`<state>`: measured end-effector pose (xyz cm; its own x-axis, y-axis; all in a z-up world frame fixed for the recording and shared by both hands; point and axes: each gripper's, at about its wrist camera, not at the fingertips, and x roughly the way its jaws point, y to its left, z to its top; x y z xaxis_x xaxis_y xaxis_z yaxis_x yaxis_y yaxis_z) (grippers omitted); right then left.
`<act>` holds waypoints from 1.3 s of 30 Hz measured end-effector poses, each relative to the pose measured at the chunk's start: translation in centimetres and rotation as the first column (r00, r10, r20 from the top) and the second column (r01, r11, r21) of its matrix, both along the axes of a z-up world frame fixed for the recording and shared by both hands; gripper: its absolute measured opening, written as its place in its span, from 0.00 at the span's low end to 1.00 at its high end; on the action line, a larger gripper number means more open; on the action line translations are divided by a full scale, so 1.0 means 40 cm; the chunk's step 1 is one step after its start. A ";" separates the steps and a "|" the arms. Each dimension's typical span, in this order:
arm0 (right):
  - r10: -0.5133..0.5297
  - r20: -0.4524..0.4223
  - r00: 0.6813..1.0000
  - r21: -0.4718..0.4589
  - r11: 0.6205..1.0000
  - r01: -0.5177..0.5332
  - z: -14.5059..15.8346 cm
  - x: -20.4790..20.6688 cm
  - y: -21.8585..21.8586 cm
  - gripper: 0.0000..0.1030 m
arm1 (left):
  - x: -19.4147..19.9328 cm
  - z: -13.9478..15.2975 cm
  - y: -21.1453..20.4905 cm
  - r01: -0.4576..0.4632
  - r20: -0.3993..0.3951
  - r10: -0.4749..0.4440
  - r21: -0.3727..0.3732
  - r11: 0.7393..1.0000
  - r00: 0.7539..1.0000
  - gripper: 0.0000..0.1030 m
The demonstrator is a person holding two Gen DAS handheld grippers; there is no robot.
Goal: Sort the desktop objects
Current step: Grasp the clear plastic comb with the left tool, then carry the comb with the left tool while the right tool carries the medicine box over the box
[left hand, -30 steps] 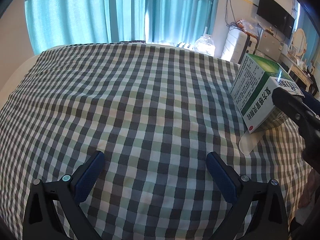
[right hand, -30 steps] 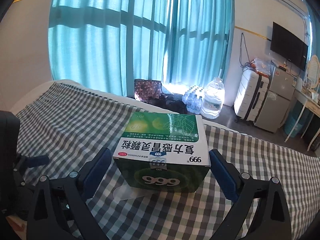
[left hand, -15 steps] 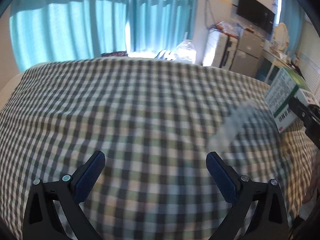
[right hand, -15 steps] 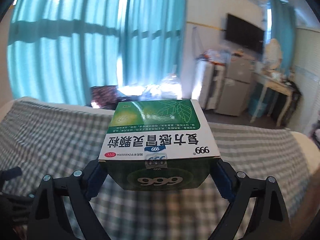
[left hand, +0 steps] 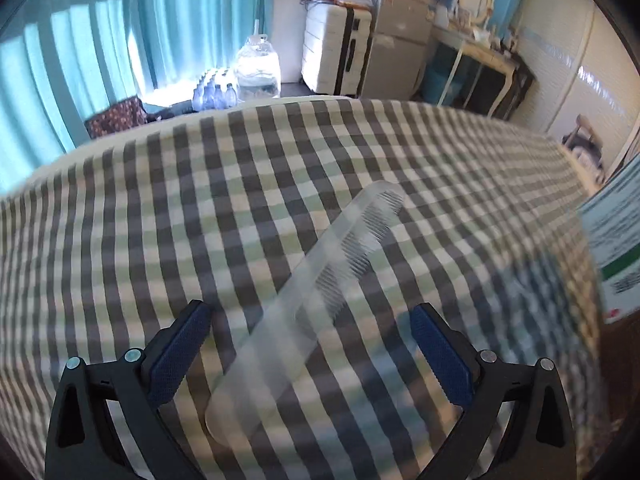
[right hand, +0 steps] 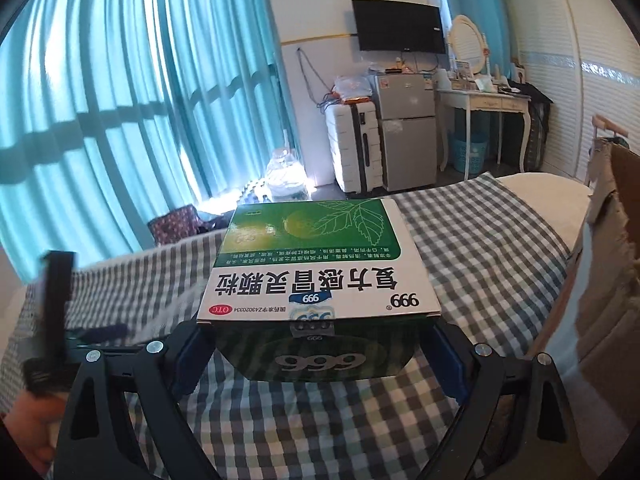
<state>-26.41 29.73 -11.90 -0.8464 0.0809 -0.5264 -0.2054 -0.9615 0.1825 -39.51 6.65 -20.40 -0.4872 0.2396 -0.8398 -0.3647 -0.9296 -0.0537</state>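
- A bed covered with a grey, green and white checked cloth is filling both views and is serving as the worktop; every place below is given relative to it.
- Beyond the far edge of the bed, teal curtains, a white suitcase and a small silver fridge are standing against the wall.
- At the bed's right end, a brown cardboard box is showing; whether it is the sorting bin cannot be told.
- The right gripper is holding a green and white medicine box above the bed. Its blue pads are pressing on the box's two side faces, so the jaws are standing wide only because the box is wide. The box is sitting level, printed top up.
- A clear plastic comb is lying flat on the bed, slanted, its toothed end pointing away and to the right.
- The left gripper is hovering over the comb's plain end with its jaws wide apart and its pads touching nothing.
- Judged from this, the step in hand is carrying the medicine box to its place while the left gripper is lining up on the comb.
- To do it well, the right grip should be keeping even pressure so the cardboard does not buckle. The left gripper would likely need turning until its pads are facing the comb's long edges, then lowering close to the cloth, since the comb is thin, slick and flat.
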 end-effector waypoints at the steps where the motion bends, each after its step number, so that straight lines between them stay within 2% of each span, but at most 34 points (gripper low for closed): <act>1: -0.002 -0.003 1.000 -0.011 1.000 0.002 0.004 0.002 0.008 0.90 | -0.005 0.002 0.012 0.021 0.005 -0.021 -0.027 0.999 1.000 0.93; 2: 0.005 -0.005 1.000 -0.023 1.000 -0.005 0.007 0.003 0.012 0.90 | -0.003 0.009 0.015 0.037 0.012 -0.037 -0.021 0.999 0.999 0.76; 3: 0.010 -0.008 1.000 -0.031 0.999 -0.011 0.010 0.003 0.013 0.89 | 0.000 0.016 0.012 0.041 0.026 -0.041 -0.009 0.999 0.999 0.66; 4: 0.012 -0.011 1.000 -0.034 0.999 -0.012 0.013 0.002 0.012 0.90 | 0.000 0.025 0.002 0.014 0.041 -0.015 0.003 1.000 0.999 0.41; 5: 0.011 -0.014 1.000 -0.032 0.999 -0.012 0.014 0.002 0.009 0.90 | 0.000 0.031 -0.010 -0.017 0.060 0.015 0.025 1.000 0.998 0.28; 7: 0.014 -0.012 1.000 -0.030 0.999 -0.014 0.014 0.001 0.004 0.90 | 0.014 0.032 -0.036 -0.055 0.093 0.050 0.055 0.997 0.994 0.25; 11: 0.024 -0.016 1.000 -0.050 0.998 -0.025 0.024 0.016 0.002 0.90 | 0.098 0.023 -0.046 -0.068 0.070 0.066 0.021 0.997 0.995 0.25; 13: 0.028 -0.023 0.999 -0.058 0.998 -0.030 0.034 0.029 0.003 0.90 | 0.151 0.024 -0.059 -0.122 0.087 0.117 0.051 0.991 0.989 0.25; 17: 0.045 -0.023 0.999 -0.072 0.996 -0.046 0.057 0.059 -0.009 0.90 | 0.264 0.034 -0.092 -0.199 0.096 0.193 0.051 0.979 0.976 0.25; 22: 0.085 -0.012 0.996 -0.061 0.994 -0.086 0.091 0.118 -0.039 0.90 | 0.416 0.108 -0.108 -0.239 0.046 0.236 0.074 0.968 0.971 0.25; 26: 0.108 -0.047 0.993 -0.064 0.992 -0.111 0.156 0.184 -0.045 0.90 | 0.484 0.221 -0.067 -0.208 -0.016 0.211 0.092 0.974 0.977 0.25; 32: 0.114 -0.098 0.989 0.004 0.993 -0.114 0.278 0.311 -0.015 0.90 | 0.582 0.419 0.030 -0.113 -0.157 0.131 0.123 0.986 0.979 0.25; 36: 0.074 -0.102 0.992 0.010 0.997 -0.074 0.333 0.388 0.056 0.89 | 0.634 0.514 0.142 -0.029 -0.214 0.064 0.163 0.986 0.975 0.25; 39: 0.036 -0.106 0.994 0.041 0.999 -0.032 0.365 0.455 0.128 0.90 | 0.650 0.564 0.264 0.052 -0.240 -0.003 0.196 0.979 0.971 0.25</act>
<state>-8.22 34.86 2.69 -0.9002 0.0695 -0.4299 -0.1535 -0.9745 0.1638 -13.52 17.23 2.15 -0.6578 0.4061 -0.6344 -0.4145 -0.8984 -0.1452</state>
